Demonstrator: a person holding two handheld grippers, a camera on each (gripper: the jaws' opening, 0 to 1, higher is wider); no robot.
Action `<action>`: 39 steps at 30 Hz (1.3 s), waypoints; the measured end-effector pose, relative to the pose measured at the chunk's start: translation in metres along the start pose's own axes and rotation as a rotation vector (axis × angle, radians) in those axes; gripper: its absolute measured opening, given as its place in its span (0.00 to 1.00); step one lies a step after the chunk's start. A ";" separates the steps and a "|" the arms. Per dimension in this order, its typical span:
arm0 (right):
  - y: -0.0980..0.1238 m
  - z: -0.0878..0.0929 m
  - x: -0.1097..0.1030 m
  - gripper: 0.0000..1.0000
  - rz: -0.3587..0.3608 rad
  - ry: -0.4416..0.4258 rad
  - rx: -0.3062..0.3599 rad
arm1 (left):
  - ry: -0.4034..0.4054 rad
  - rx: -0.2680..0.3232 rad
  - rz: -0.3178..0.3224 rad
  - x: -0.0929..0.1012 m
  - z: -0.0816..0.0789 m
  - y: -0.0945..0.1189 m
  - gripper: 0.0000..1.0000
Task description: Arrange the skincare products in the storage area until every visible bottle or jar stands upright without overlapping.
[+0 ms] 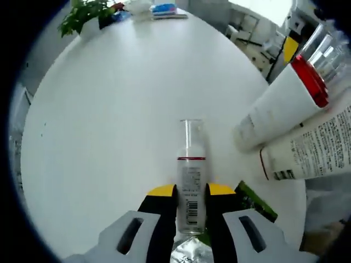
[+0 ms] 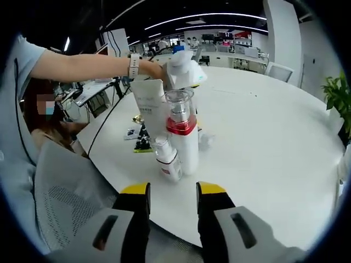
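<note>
**Small bottle gripped, others grouped on table**

In the left gripper view, the left gripper (image 1: 191, 198) clamped a small clear bottle (image 1: 191, 181) above the white table (image 1: 109, 120); two white tubes (image 1: 285, 104) (one red-banded) leaned in from the right.

In the right gripper view, the right gripper (image 2: 173, 193) stood wide and empty. Ahead, a red-collared pump bottle (image 2: 183, 134) stood upright, a small bottle (image 2: 166, 159) touching it.

Grey tongs (image 2: 173, 200) with black, yellow-tipped jaws, white wristwatch (image 2: 133, 65), pale short sleeve (image 2: 16, 60)
</note>
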State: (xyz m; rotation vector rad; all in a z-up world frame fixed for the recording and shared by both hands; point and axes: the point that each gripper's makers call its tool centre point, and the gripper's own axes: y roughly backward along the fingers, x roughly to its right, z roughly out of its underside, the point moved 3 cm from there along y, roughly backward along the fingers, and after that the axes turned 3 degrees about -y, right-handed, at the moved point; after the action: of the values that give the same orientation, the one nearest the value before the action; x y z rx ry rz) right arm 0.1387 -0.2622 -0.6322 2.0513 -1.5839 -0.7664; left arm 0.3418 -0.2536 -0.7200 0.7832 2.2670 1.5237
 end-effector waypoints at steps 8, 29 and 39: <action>0.001 -0.005 -0.008 0.33 -0.012 0.022 0.009 | 0.192 0.168 -0.140 0.002 0.004 0.032 0.15; 0.008 -0.028 -0.038 0.29 -0.098 0.105 0.066 | 0.359 0.333 -0.286 0.043 0.038 0.085 0.15; 0.012 -0.029 -0.044 0.21 -0.109 0.089 0.084 | 0.422 0.388 -0.347 0.073 0.055 0.098 0.15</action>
State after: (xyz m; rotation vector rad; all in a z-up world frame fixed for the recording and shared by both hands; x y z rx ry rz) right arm 0.1404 -0.2223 -0.5953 2.2158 -1.4888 -0.6466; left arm 0.3390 -0.1408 -0.6477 0.1301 2.8711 1.1865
